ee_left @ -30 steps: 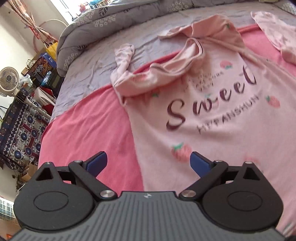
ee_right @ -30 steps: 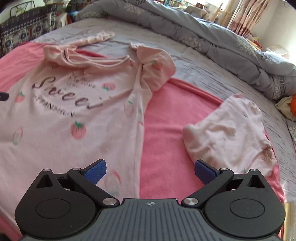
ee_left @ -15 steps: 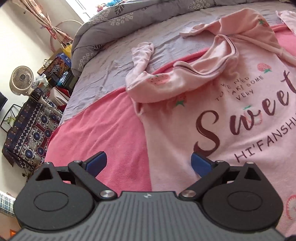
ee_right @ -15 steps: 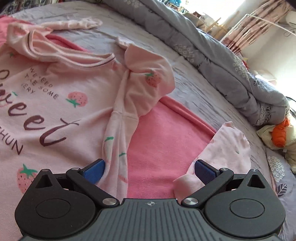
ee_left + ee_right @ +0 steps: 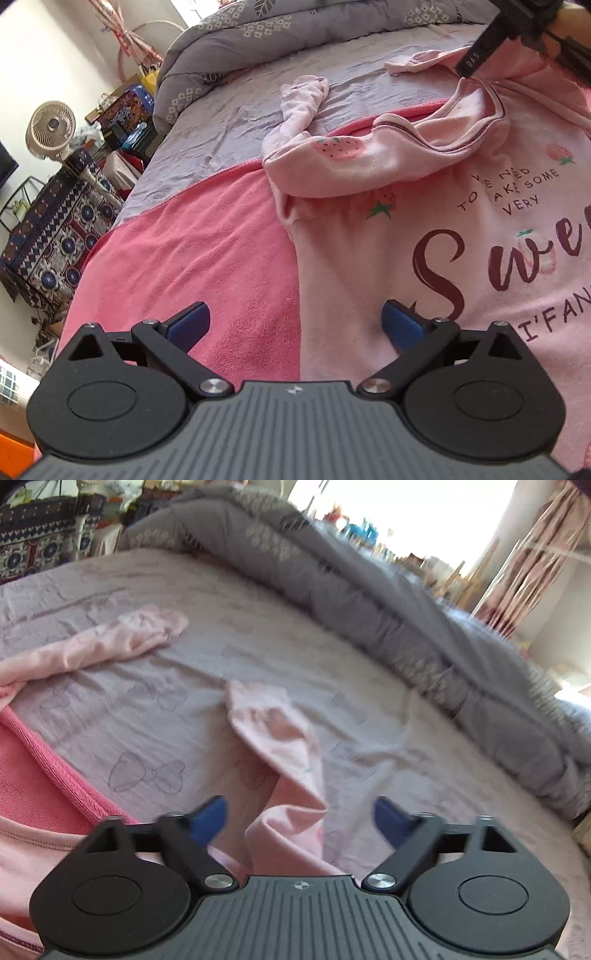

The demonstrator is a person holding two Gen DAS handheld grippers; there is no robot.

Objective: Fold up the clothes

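Note:
A pale pink long-sleeved top (image 5: pixel 461 236) printed with strawberries and "Sweet" lies face up on a pink blanket (image 5: pixel 192 258). Its neckline (image 5: pixel 439 140) is crumpled and one sleeve (image 5: pixel 299 103) trails onto the lilac sheet. My left gripper (image 5: pixel 295 323) is open and empty, low over the top's side edge. My right gripper (image 5: pixel 299 819) is open over the other sleeve (image 5: pixel 288 746), which runs between its fingers without being pinched. The far sleeve shows in the right wrist view (image 5: pixel 122 638). Part of the right gripper shows in the left wrist view (image 5: pixel 491 40).
A rolled grey quilt (image 5: pixel 406 602) runs along the far side of the bed. Beside the bed stand a small fan (image 5: pixel 51 129), a patterned cloth-covered stand (image 5: pixel 55 243) and clutter. The lilac sheet (image 5: pixel 155 709) lies beyond the blanket's edge.
Both grippers have moved forward toward the top's shoulders. The right one has swung past the body of the top to its sleeve. Both stay open.

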